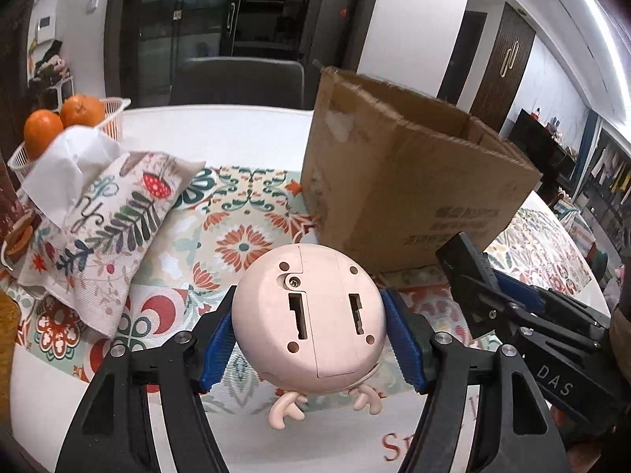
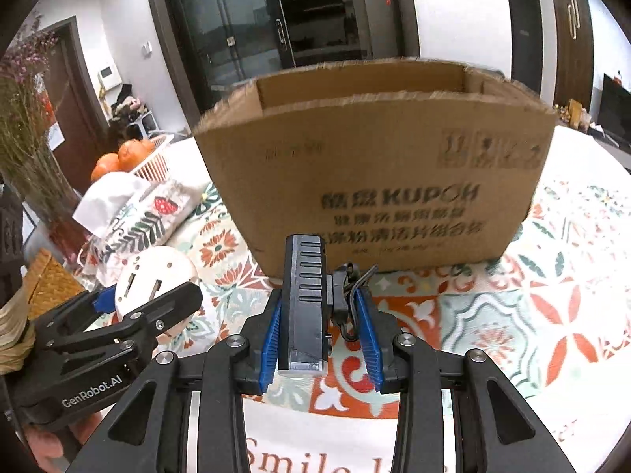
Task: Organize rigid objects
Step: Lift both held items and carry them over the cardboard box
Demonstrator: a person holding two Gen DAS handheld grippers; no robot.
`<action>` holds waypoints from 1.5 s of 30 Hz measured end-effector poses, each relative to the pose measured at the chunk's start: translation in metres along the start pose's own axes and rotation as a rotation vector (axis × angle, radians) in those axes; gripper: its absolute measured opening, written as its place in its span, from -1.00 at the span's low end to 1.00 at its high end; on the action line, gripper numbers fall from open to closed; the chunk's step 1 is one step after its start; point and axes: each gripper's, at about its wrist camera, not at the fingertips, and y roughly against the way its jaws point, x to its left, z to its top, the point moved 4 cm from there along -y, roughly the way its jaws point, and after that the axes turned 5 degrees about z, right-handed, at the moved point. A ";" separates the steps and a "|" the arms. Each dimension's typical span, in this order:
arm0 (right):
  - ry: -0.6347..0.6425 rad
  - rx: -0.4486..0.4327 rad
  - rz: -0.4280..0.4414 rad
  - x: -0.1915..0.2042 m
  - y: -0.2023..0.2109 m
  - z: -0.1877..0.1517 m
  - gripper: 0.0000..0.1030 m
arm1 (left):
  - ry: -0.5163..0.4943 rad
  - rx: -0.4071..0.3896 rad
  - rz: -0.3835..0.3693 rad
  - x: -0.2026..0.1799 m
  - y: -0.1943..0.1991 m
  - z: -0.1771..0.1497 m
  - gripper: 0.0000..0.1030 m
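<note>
Two tongs hold things: the left tongs point(image 1: 309, 339) squeeze the pink toy point(image 1: 311, 315), the right tongs point(image 2: 321, 337) pinch the black gadget point(image 2: 303, 303). Lift both above the box point(image 2: 374, 181) ahead, then let go gently inside.

pink round toy point(image 1: 309, 315) underside-up and black ribbed device point(image 2: 304, 307) upright, before open cardboard box point(image 2: 374, 181)
</note>
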 end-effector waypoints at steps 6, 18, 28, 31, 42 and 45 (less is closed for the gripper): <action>0.002 -0.050 -0.004 -0.009 0.028 0.011 -0.29 | -0.009 -0.041 -0.005 -0.016 0.021 0.009 0.33; 0.009 -0.166 0.004 -0.020 0.076 0.039 -0.29 | -0.009 -0.102 -0.016 -0.045 0.051 0.037 0.33; 0.034 -0.245 0.002 -0.028 0.101 0.068 -0.29 | -0.029 -0.165 -0.026 -0.063 0.066 0.069 0.33; 0.045 -0.270 0.002 -0.028 0.108 0.077 -0.29 | -0.035 -0.185 -0.026 -0.066 0.070 0.079 0.33; 0.078 -0.345 -0.007 -0.033 0.125 0.108 -0.29 | -0.073 -0.239 -0.022 -0.080 0.070 0.114 0.33; 0.075 -0.347 -0.012 -0.037 0.122 0.116 -0.29 | -0.082 -0.238 -0.018 -0.082 0.063 0.121 0.33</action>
